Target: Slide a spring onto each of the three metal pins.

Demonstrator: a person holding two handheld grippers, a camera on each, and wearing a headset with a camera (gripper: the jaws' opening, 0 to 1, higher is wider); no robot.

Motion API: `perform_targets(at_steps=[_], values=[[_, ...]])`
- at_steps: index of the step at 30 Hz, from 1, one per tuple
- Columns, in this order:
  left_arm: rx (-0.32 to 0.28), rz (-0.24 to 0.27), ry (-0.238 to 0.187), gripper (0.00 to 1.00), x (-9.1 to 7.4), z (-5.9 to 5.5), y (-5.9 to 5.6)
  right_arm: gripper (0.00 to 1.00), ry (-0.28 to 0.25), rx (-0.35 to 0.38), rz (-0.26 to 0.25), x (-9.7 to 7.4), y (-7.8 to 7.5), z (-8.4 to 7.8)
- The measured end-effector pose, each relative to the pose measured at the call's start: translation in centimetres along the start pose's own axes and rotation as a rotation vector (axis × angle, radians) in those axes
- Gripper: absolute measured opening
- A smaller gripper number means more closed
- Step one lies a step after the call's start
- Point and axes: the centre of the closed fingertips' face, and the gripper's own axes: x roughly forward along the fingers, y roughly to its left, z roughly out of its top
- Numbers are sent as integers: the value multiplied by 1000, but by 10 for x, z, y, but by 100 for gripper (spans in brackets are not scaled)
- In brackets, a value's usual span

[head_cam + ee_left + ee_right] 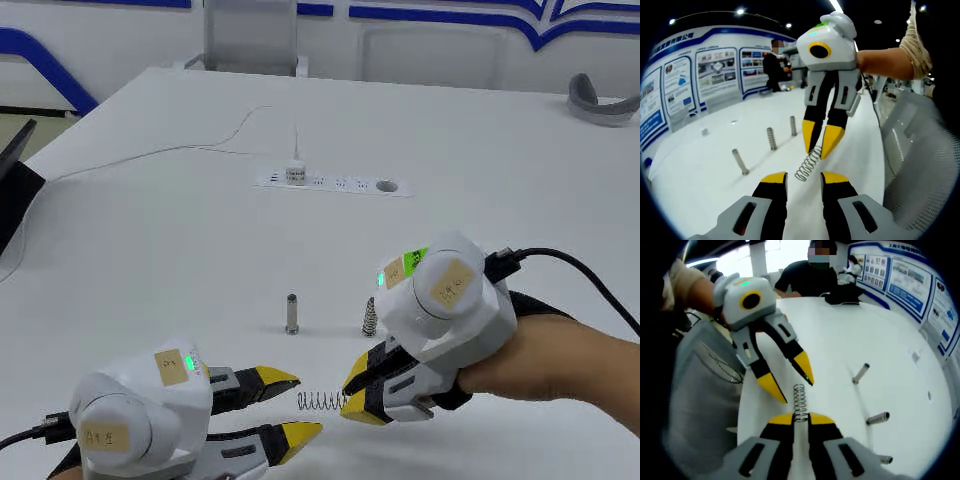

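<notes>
A loose wire spring point(320, 401) lies level just above the white table point(150, 250), and my right gripper point(352, 395) is shut on its right end. In the right gripper view the spring point(799, 399) sticks out from between the closed jaws of the right gripper point(800, 419). My left gripper point(285, 405) is open, its yellow tips either side of the spring's free end without touching it. From the left gripper point(804, 178) I see the spring point(807, 164), a bare pin point(740, 161), a pin wearing a spring point(771, 138) and a third pin point(793, 126). The bare pin point(292, 313) and the sprung pin point(370, 318) stand upright.
A white power strip point(330, 183) with a plug and thin cable lies further back on the table. A dark object point(15, 190) sits at the left edge and a grey band point(600, 100) at the far right. A person point(820, 270) sits across the table.
</notes>
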Motion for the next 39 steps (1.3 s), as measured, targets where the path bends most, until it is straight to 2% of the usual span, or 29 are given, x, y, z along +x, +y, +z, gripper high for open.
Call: perform_targets(at_steps=[8,16,29,39], values=[[38,-9,0,16,2,0,-4,12,18,-13,18,0,5,-1],[55,-13,7,14,2,-1,-6,12,24,-24,25,-2,8,3],[59,-17,11,12,1,-2,-7,12,-25,-54,12,-12,10,26],[57,-26,7,11,4,0,-9,12,-65,-72,9,-14,11,41]])
